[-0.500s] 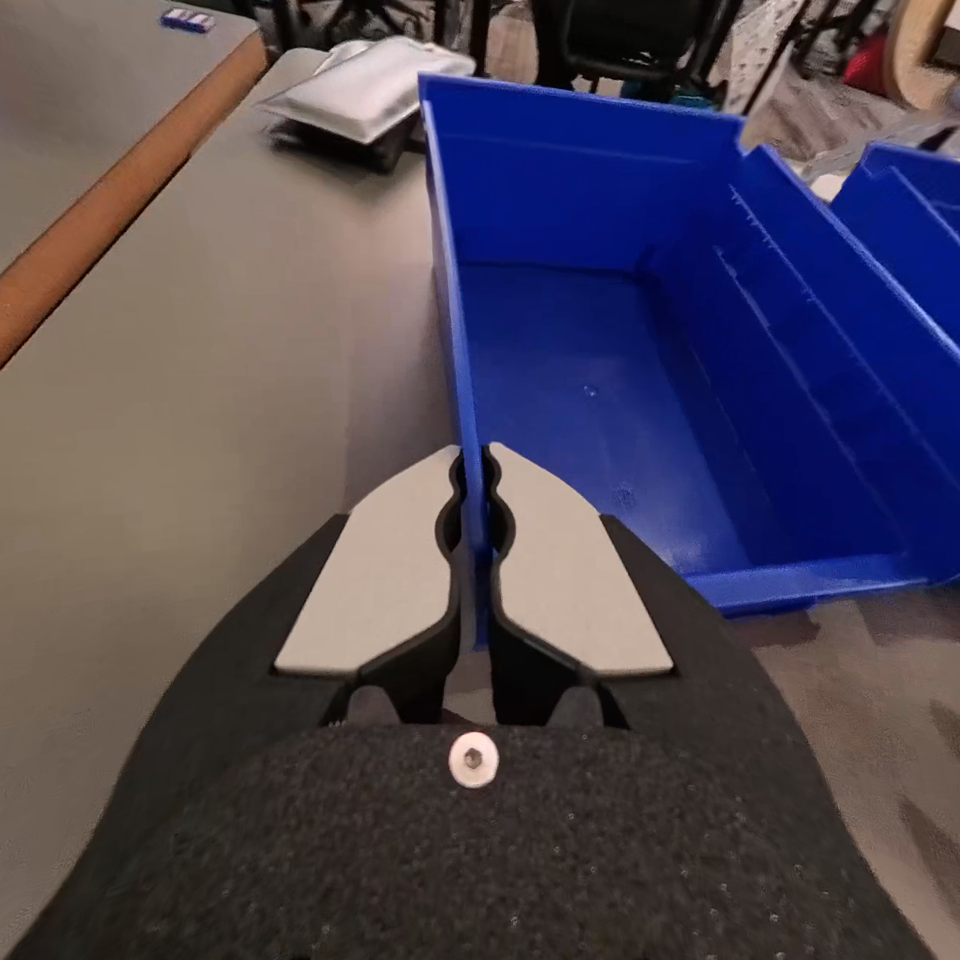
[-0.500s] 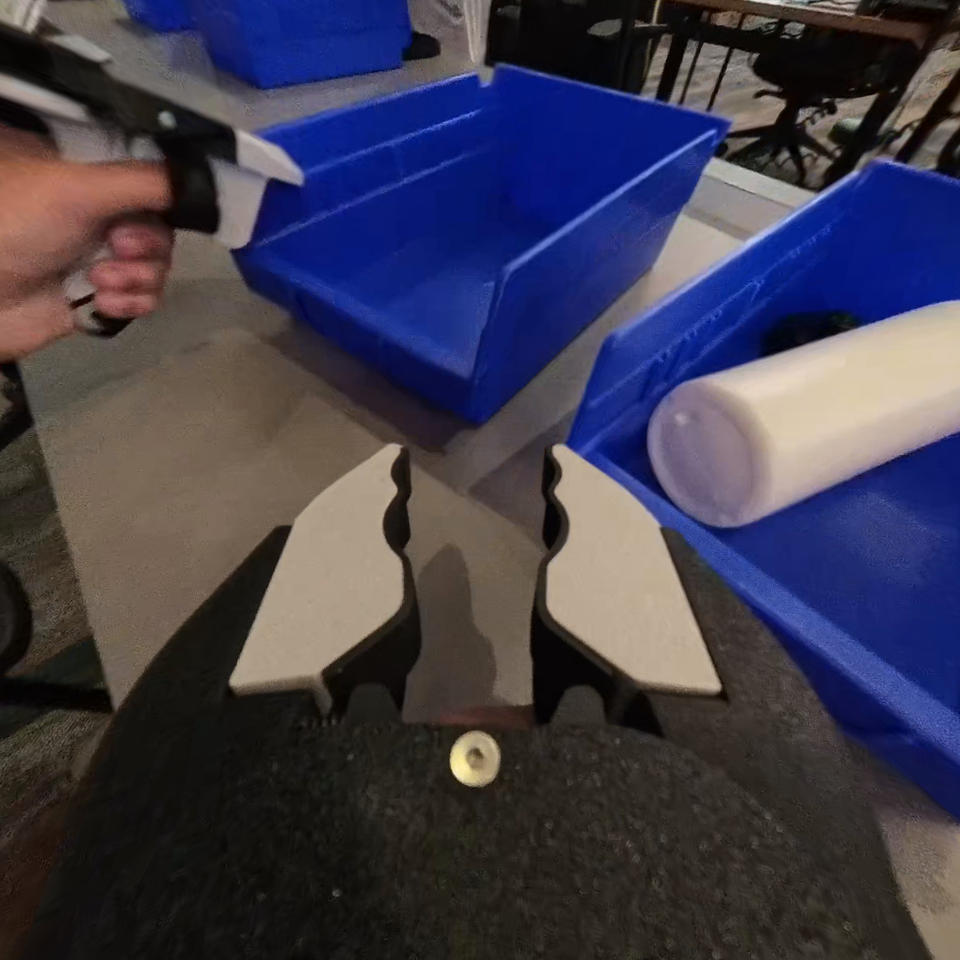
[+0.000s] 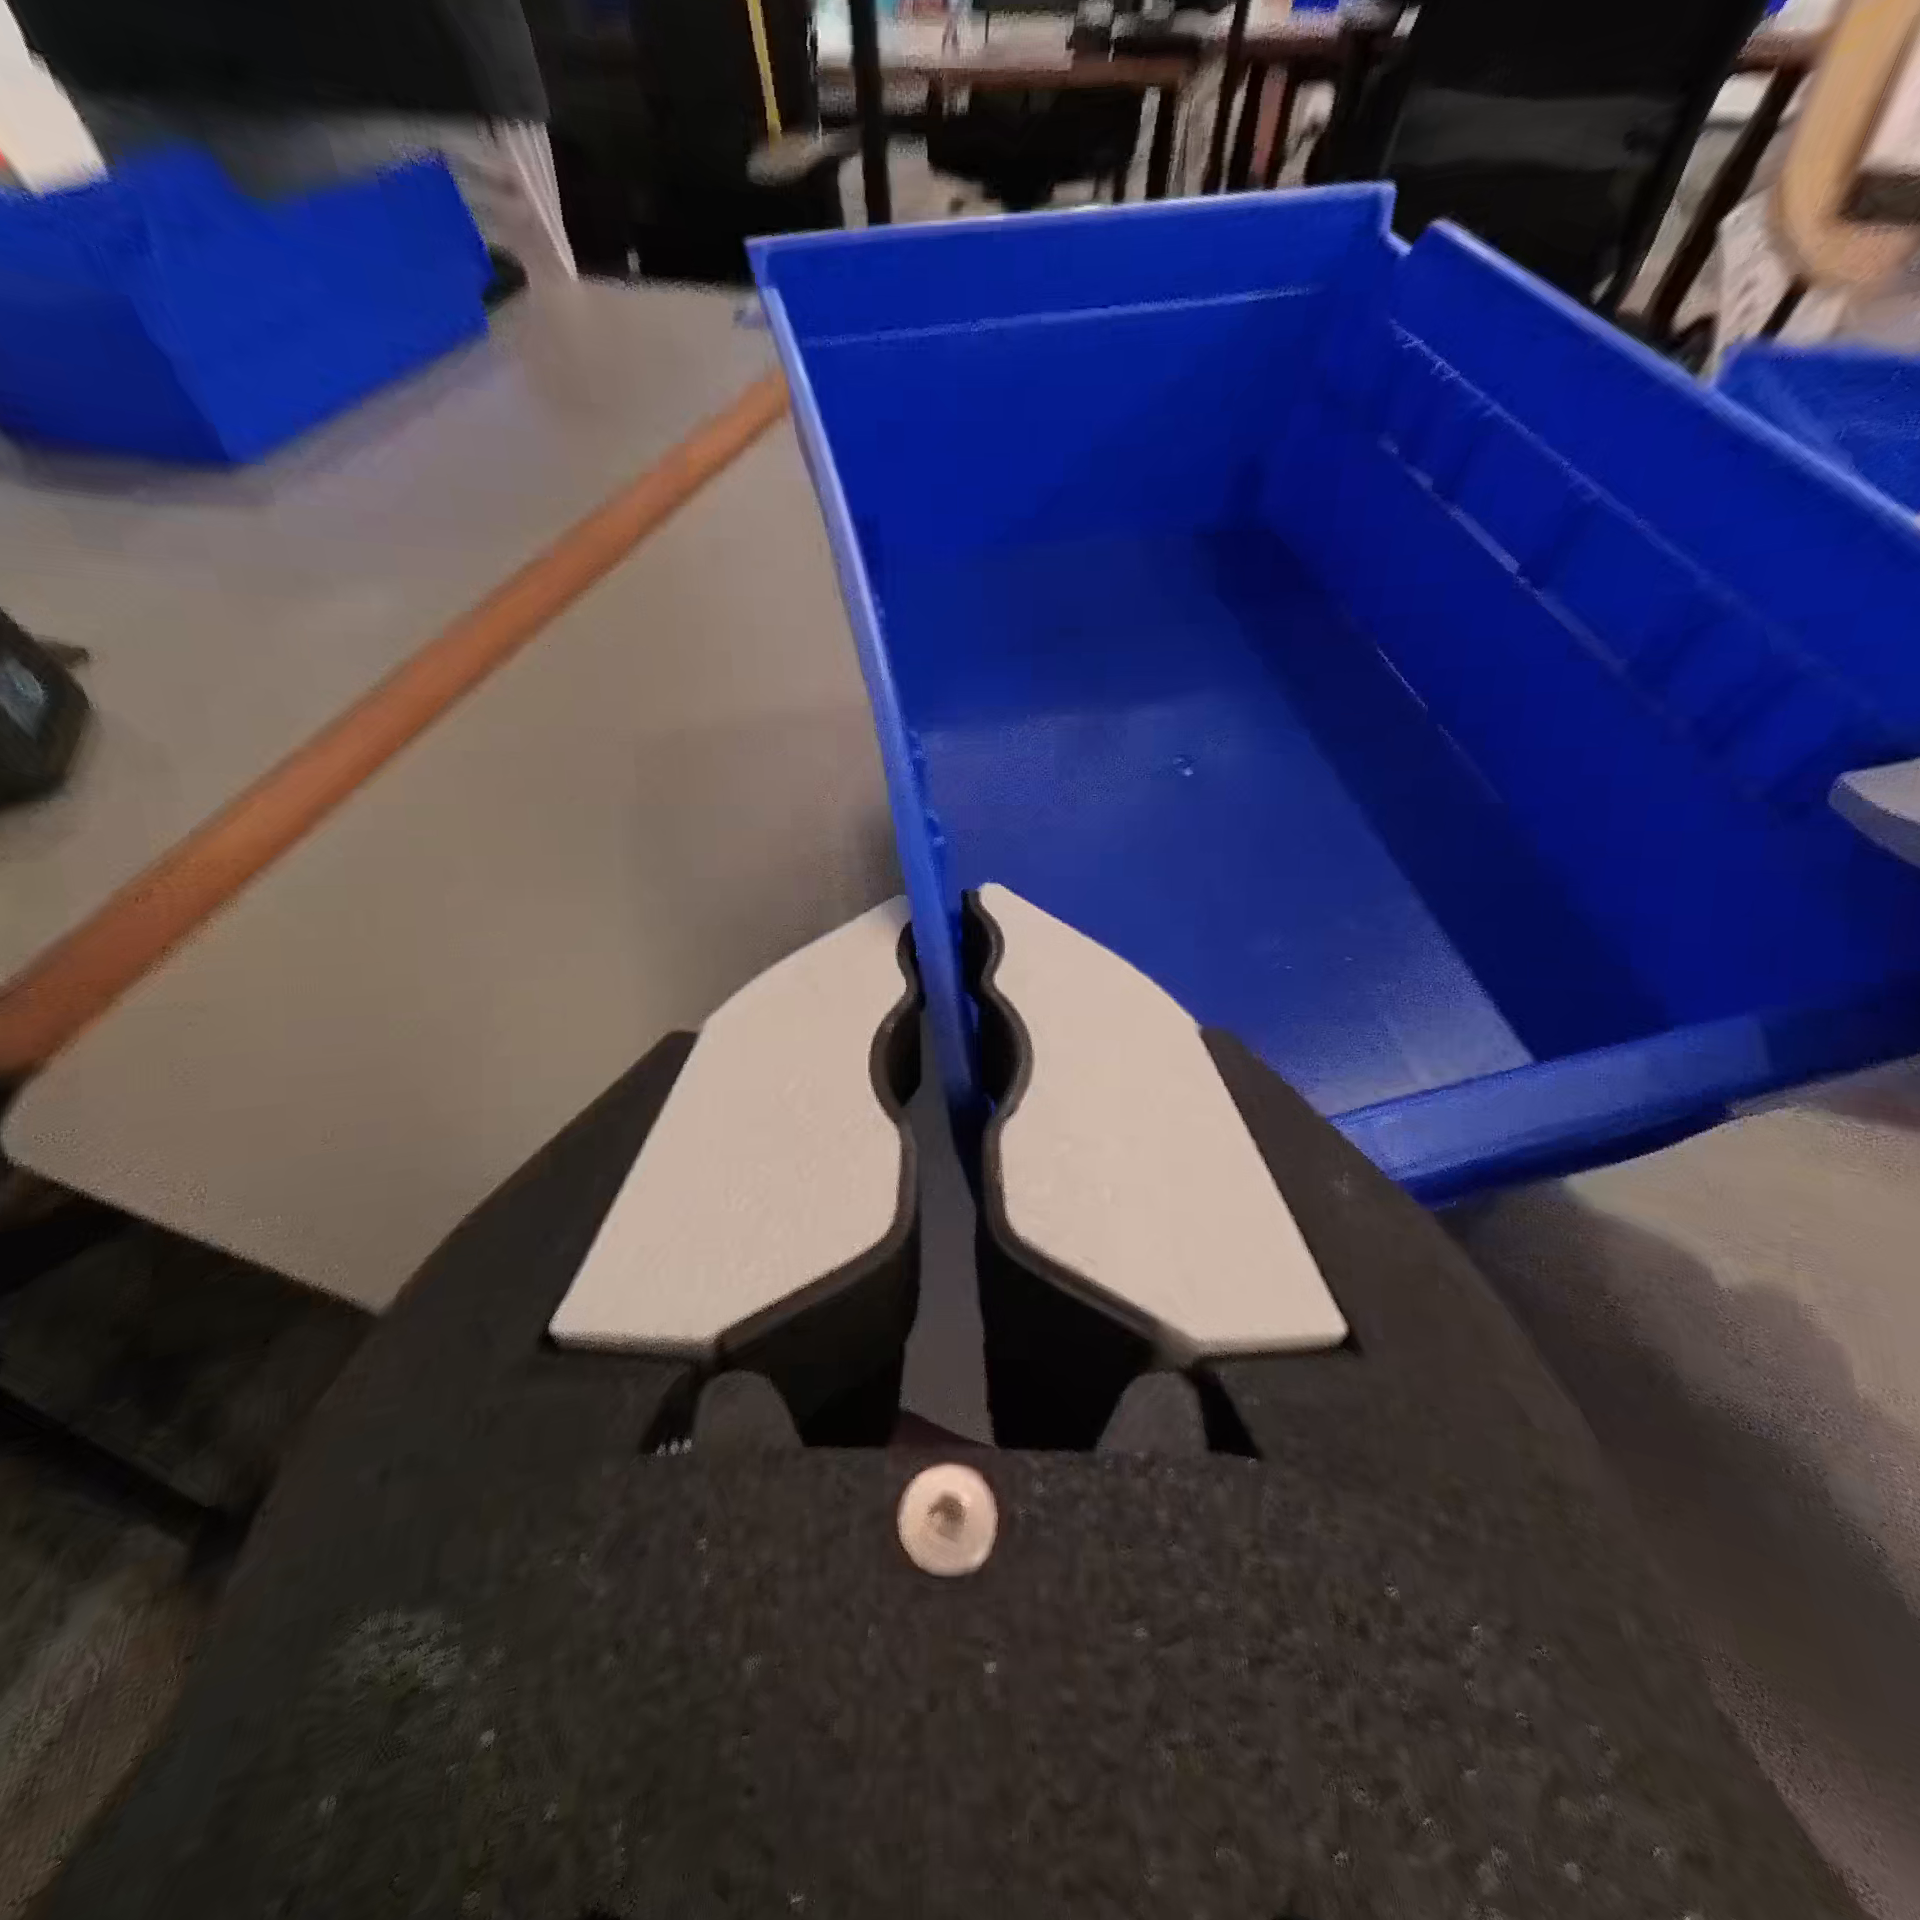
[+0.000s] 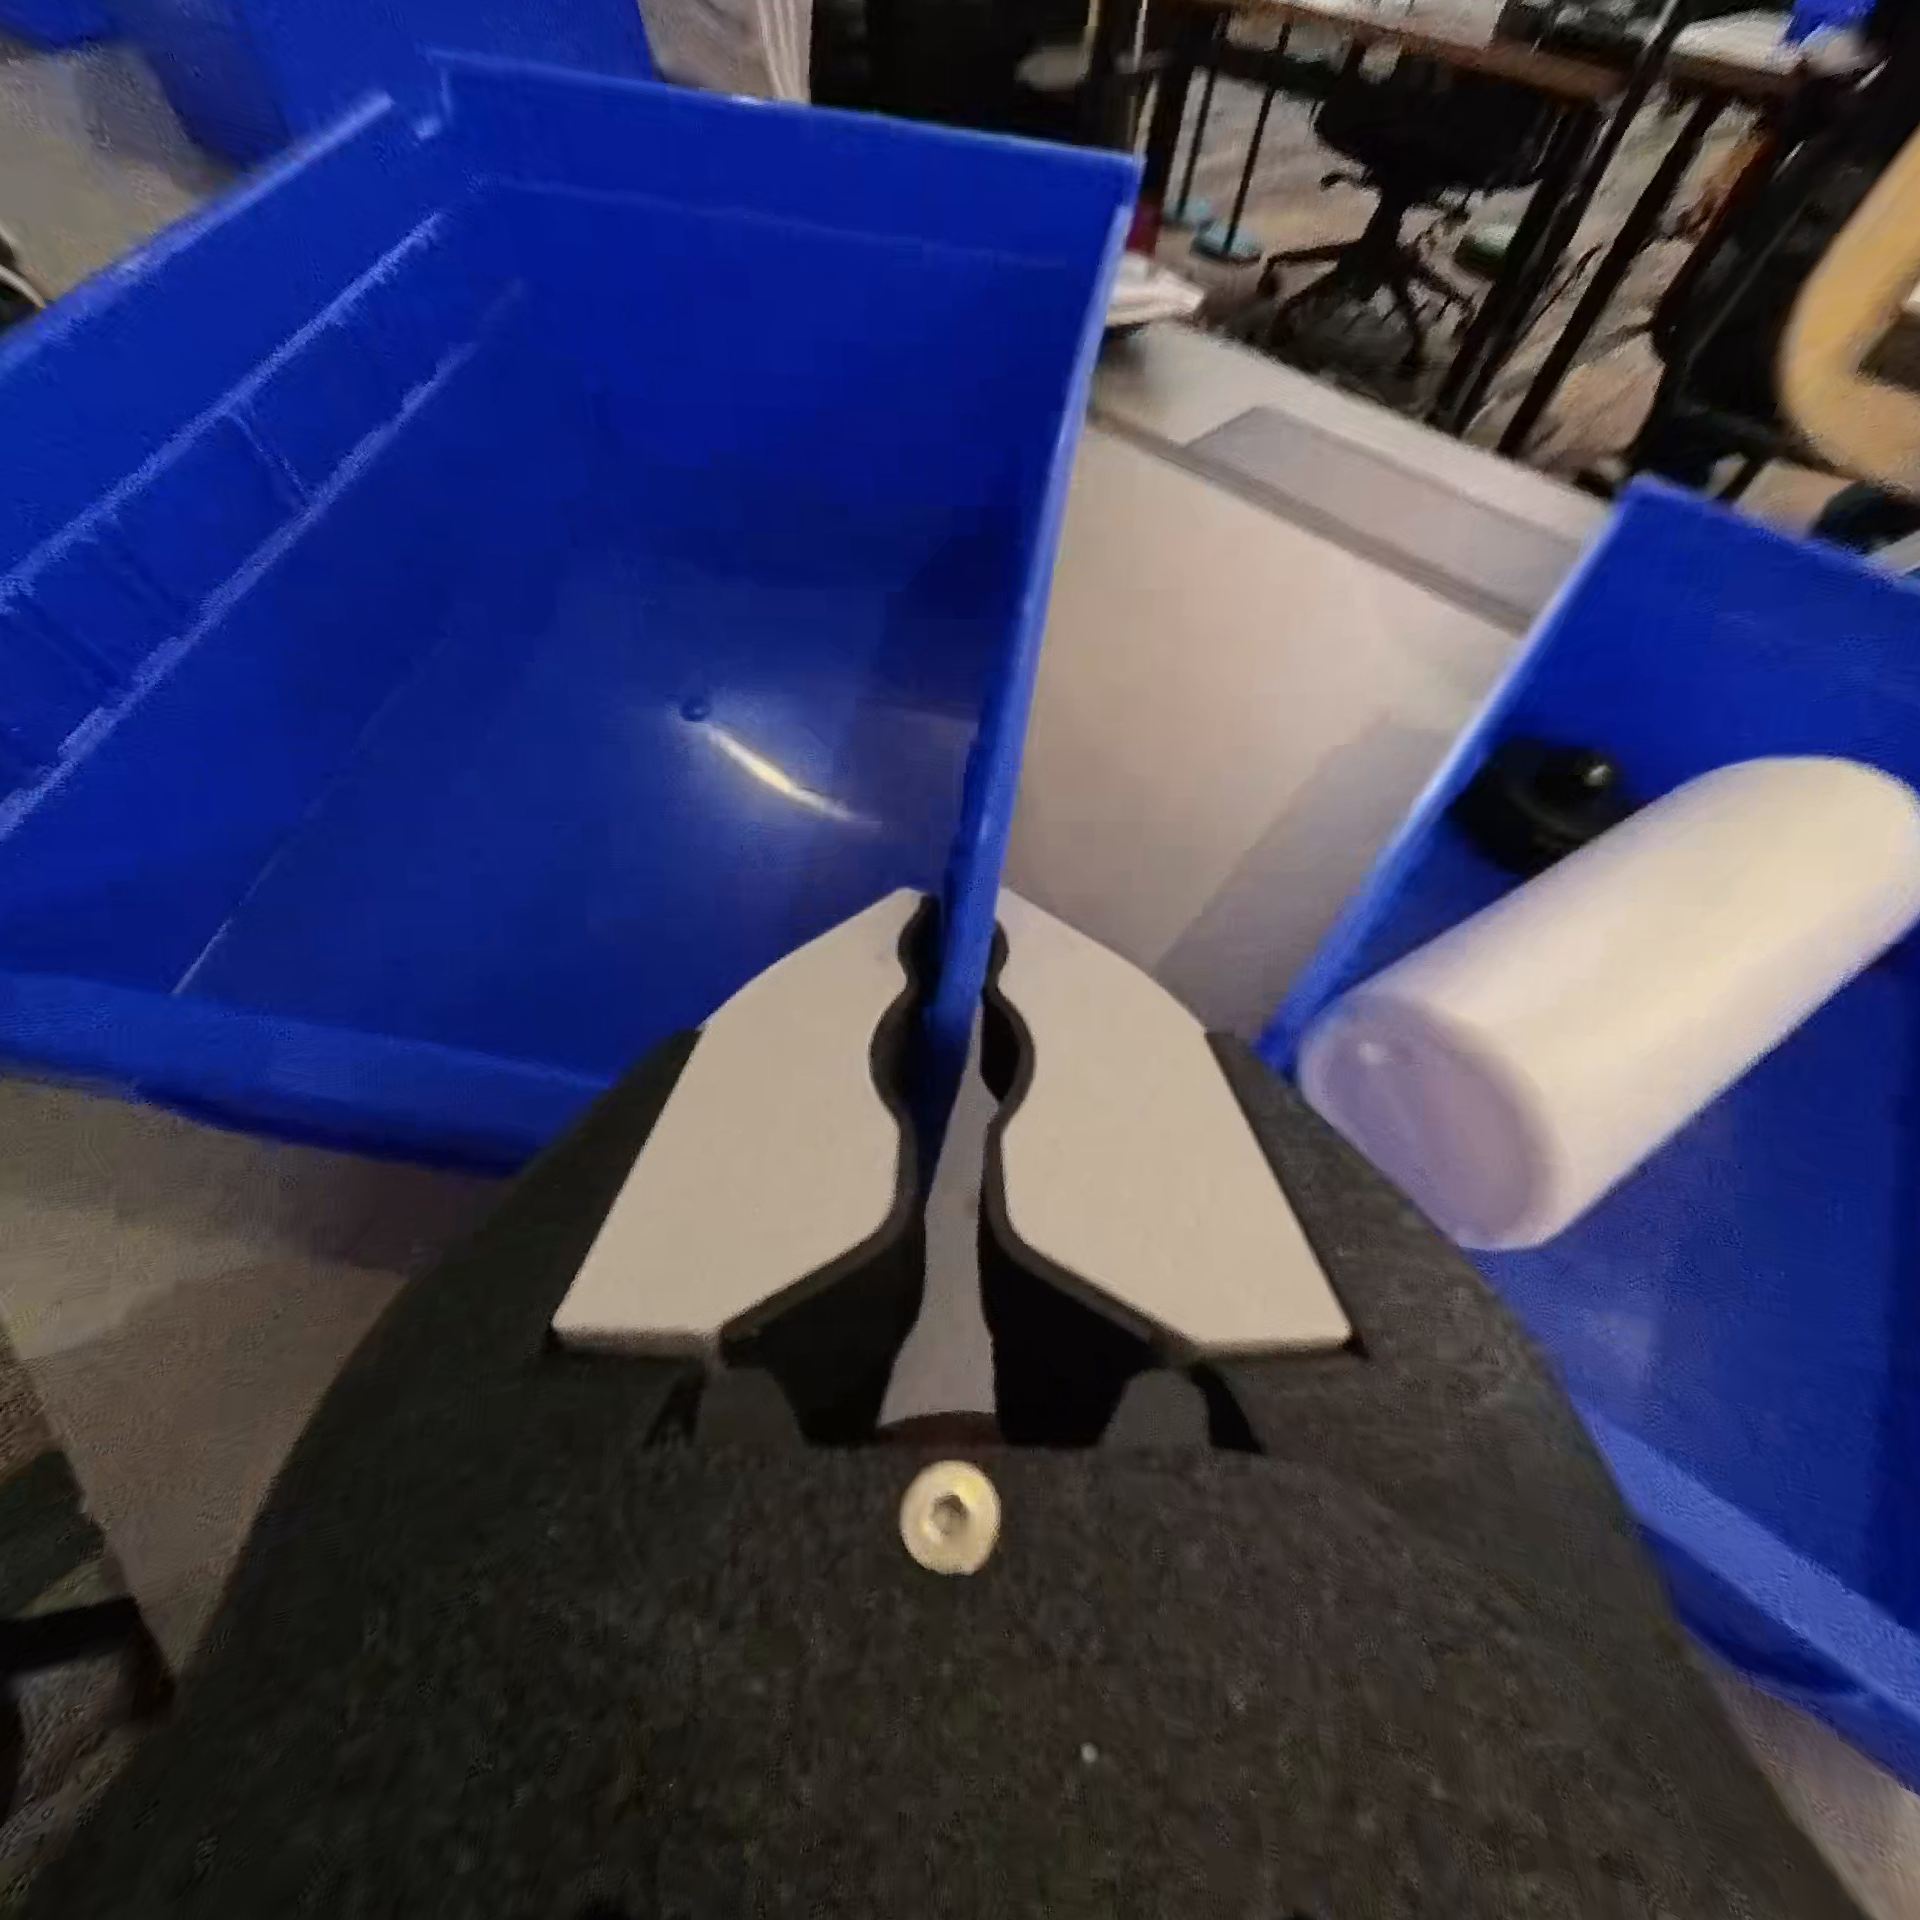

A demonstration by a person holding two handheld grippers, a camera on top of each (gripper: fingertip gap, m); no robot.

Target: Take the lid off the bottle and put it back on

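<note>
An empty blue bin [image 3: 1351, 644] stands on the grey table. My left gripper [image 3: 940, 914] is shut on the bin's left wall [image 3: 883, 623]. My right gripper [image 4: 961, 914] is shut on the same bin's right wall [image 4: 1039, 520]; its pads press on the thin blue edge. A white bottle [image 4: 1579, 997] lies on its side in a second blue bin [image 4: 1662, 644] at the right of the right wrist view. A black round object [image 4: 1538, 810] lies behind the bottle. The bottle's far end is out of view.
Another blue bin [image 3: 229, 312] stands at the far left on a neighbouring table. A wooden edge strip [image 3: 416, 707] runs between the two tables. Chairs and table legs [image 4: 1455, 208] stand behind the table.
My right gripper has moved from open over the table to the empty bin's right wall and shut on it. My left gripper stays shut on the left wall. The bin has swung against the background.
</note>
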